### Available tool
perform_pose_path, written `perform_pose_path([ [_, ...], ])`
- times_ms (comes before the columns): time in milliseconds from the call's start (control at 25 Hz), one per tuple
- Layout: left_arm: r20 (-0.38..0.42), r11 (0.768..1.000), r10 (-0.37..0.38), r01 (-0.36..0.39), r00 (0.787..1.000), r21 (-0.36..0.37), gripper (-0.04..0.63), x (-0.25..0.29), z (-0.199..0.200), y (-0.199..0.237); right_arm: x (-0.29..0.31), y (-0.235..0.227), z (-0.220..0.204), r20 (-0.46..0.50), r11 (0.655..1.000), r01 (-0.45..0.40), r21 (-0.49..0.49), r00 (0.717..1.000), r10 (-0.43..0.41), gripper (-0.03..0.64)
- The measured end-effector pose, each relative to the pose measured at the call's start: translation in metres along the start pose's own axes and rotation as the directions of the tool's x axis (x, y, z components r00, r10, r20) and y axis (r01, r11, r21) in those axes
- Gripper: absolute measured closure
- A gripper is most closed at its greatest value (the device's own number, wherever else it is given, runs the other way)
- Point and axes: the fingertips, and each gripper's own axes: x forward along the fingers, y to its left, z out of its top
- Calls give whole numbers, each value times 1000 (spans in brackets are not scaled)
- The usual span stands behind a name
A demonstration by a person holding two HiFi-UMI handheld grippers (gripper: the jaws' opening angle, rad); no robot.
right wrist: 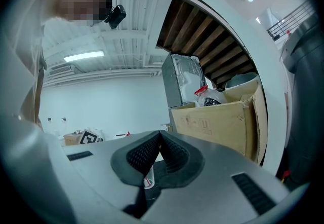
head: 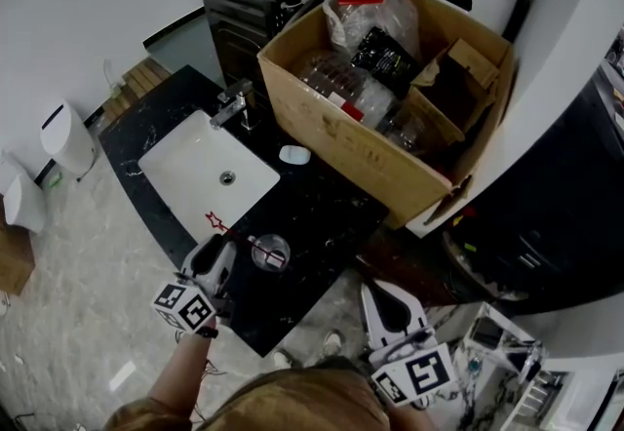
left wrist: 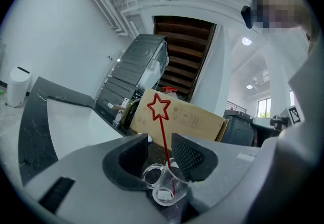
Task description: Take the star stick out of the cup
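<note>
The black counter lies ahead of both pairs of fingers, with the cardboard box at its far side and the white sink ahead and to the left of the left pair. The left gripper is at the counter's near edge, well apart from the right gripper, which hangs back off the counter, nearer the person.

The left jaws stand apart; the clear cup sits low in the gap between them, though whether the ribbed pads touch its wall cannot be told. The right jaws are pressed together on nothing; in the right gripper view the cup shows only small and far off, below their meeting tips.

The star stick stands with its foot in the cup and its long axis running up through the gap between the left fingers, nearly upright in the left gripper view and leaning a little to their left; in the head view its star end tips toward the sink side.

The left fingers look much the nearer and sit astride the cup; the shaft above the rim seems free, so a pull would likely run along that lean, up and away from the cup; the right jaws would need to part and cross over to pinch the shaft.
</note>
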Motion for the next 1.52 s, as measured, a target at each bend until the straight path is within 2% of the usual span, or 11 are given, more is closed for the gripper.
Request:
perform_pose_path([
  [1200, -25, 1000, -28, 28, 999, -5, 463, 29, -5, -1, -2, -17, -2, -6, 1000, 28, 9, 1000, -28, 618],
  [1520, -26, 998, -52, 51, 998, -28, 465, 33, -7, -1, -1, -20, -2, -7, 999, 36, 8, 999, -36, 618],
])
